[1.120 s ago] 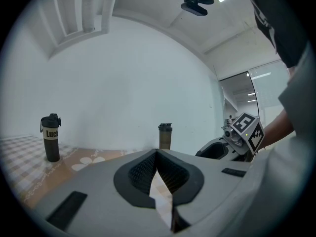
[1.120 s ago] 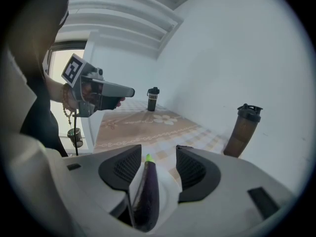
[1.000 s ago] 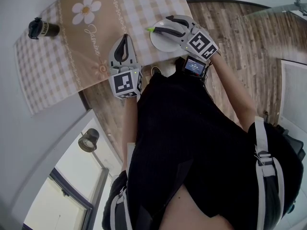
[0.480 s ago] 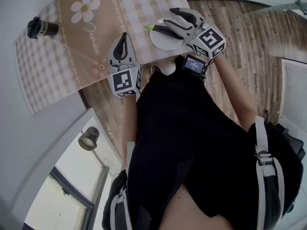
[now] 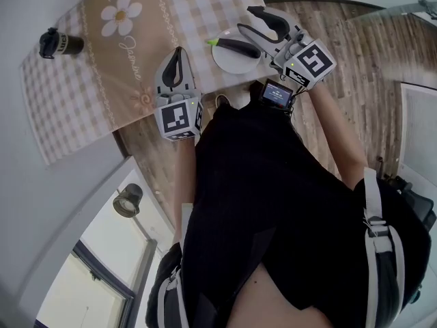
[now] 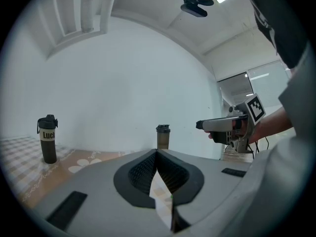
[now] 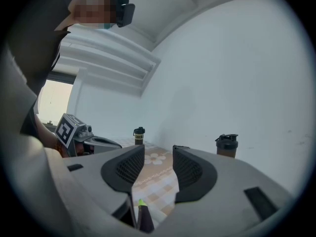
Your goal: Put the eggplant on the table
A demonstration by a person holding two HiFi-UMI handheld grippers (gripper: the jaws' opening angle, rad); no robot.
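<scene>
Currently the slim dark-purple eggplant with a green stem tip [image 5: 235, 46] is lying on the round white plate [image 5: 229, 65] near the close edge of the desk [image 5: 142, 157]. It is not yet sitting on the tan checked tablecloth [image 5: 82, 94].

The right gripper [image 5: 244, 18] is hovering just above it, jaws standing wide apart and gripping nothing. In the right gripper view the eggplant [image 7: 142, 216] is showing low in the gap, under the jaws rather than between the pads, green tip pointing ahead.

The long axis is running across the plate, stem end toward the left gripper [image 5: 179, 50], blunt end under the right one. The left gripper is waiting beside the plate over the cloth, jaws pressed together, empty.

The right hand is sitting nearer. My judgement is that it needs to drop straight down and close across the eggplant's width.
</scene>
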